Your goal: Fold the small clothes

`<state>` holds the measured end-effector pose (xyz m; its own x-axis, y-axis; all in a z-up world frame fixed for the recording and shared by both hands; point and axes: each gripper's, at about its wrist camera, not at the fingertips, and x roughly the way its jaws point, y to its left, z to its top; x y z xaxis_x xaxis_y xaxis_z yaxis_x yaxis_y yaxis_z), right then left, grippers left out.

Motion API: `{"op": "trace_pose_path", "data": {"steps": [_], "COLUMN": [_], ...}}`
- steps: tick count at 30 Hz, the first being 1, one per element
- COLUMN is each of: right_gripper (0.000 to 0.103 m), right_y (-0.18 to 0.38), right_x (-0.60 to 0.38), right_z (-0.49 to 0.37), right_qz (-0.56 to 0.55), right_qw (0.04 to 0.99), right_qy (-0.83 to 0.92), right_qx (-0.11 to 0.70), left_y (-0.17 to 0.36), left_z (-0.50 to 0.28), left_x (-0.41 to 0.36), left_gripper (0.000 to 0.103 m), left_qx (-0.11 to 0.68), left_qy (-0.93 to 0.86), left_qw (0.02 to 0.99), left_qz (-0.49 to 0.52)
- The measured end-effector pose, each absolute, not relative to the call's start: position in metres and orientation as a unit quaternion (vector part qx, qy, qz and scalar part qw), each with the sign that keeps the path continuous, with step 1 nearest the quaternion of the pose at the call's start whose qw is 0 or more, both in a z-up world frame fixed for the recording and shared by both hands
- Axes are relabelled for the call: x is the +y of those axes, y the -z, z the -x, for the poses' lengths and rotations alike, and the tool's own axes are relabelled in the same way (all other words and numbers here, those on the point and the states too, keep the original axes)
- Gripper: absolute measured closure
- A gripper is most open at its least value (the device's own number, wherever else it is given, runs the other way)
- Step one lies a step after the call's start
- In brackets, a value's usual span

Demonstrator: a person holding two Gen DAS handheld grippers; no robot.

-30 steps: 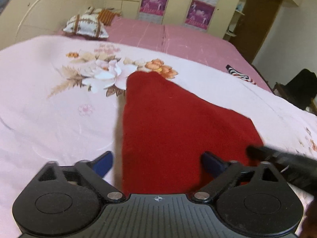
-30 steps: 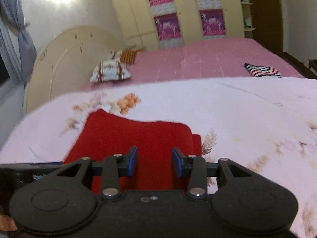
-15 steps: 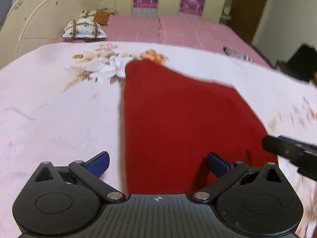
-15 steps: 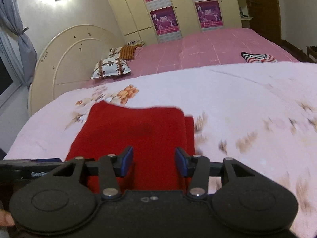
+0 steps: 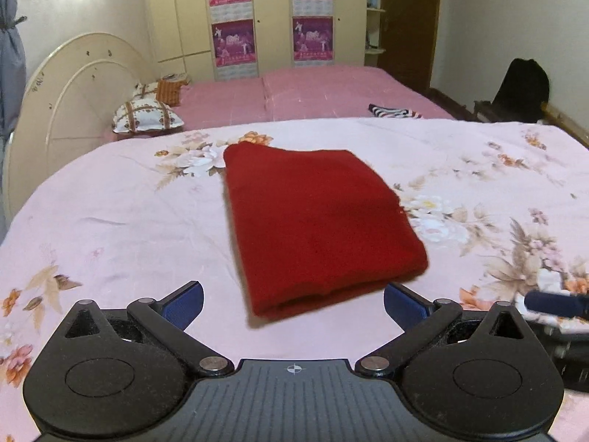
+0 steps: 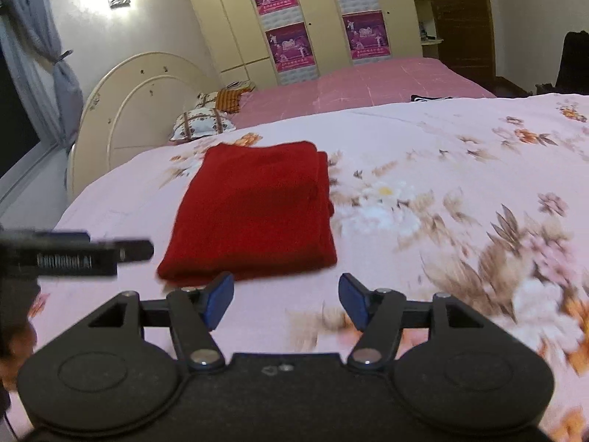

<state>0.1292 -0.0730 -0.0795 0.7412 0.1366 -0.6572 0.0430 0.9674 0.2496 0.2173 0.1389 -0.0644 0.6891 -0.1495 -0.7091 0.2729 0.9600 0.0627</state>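
Note:
A red garment (image 5: 316, 221) lies folded into a flat rectangle on the pale pink flowered bedspread (image 5: 110, 213). My left gripper (image 5: 292, 300) is open and empty, just short of the garment's near edge and clear of it. In the right wrist view the folded red garment (image 6: 257, 210) lies ahead and to the left. My right gripper (image 6: 286, 296) is open and empty, near the garment's near right corner and not touching it. The left gripper's body (image 6: 73, 254) shows at the left edge of the right wrist view.
A pink bed (image 5: 313, 95) lies beyond with patterned pillows (image 5: 147, 118) and a striped cloth (image 5: 394, 112). A cream headboard (image 5: 66, 110) stands at left, a wardrobe with posters (image 5: 272, 18) at the back, a dark chair (image 5: 522, 88) at right.
Both grippers have drawn back and up from the garment, which now lies free and whole in view. The right gripper's jaws have opened wider. The left jaws stay open.

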Motion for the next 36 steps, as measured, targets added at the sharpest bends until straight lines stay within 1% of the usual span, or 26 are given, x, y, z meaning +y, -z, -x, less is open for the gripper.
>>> {"op": "trace_pose_path", "data": {"steps": [3,6,8,12,15,18,24,28,36], "right_gripper": [0.034,0.030,0.029,0.027,0.025,0.023,0.018,0.017,0.017], "right_y": [0.069,0.058,0.051,0.037,0.028,0.021,0.009,0.001,-0.014], "right_x": [-0.068,-0.065,-0.063,-0.057,-0.060,-0.068,-0.076,-0.080,-0.097], "right_z": [-0.111,-0.096,-0.088,-0.066,-0.047,-0.030,-0.003,0.011,0.016], "right_qz": [-0.121,-0.110,-0.096,-0.047,-0.023,-0.026,-0.036,-0.028,-0.065], "right_qw": [0.923,0.920,0.917,0.916,0.923,0.932,0.949,0.954,0.956], "right_qy": [-0.038,-0.060,-0.089,-0.140,-0.135,-0.117,-0.014,-0.005,0.012], "right_qx": [0.364,0.372,0.378,0.373,0.359,0.342,0.312,0.299,0.286], "left_y": [0.050,0.031,0.023,0.010,0.008,0.013,0.016,0.015,0.009], "left_z": [-0.194,-0.166,-0.148,-0.118,-0.098,-0.082,-0.054,-0.042,-0.025], "left_x": [0.143,0.145,0.144,0.141,0.139,0.130,0.116,0.115,0.108], "left_gripper": [0.000,0.000,0.000,0.000,0.000,0.000,0.000,0.000,0.000], "left_qx": [0.369,0.342,0.313,0.299,0.304,0.312,0.350,0.356,0.354], "left_qy": [0.117,0.114,0.102,0.113,0.108,0.084,0.056,0.047,0.031], "left_qw": [0.918,0.929,0.940,0.945,0.946,0.946,0.935,0.933,0.935], "left_qz": [-0.084,-0.083,-0.088,-0.070,-0.037,-0.035,-0.021,-0.002,-0.010]}}
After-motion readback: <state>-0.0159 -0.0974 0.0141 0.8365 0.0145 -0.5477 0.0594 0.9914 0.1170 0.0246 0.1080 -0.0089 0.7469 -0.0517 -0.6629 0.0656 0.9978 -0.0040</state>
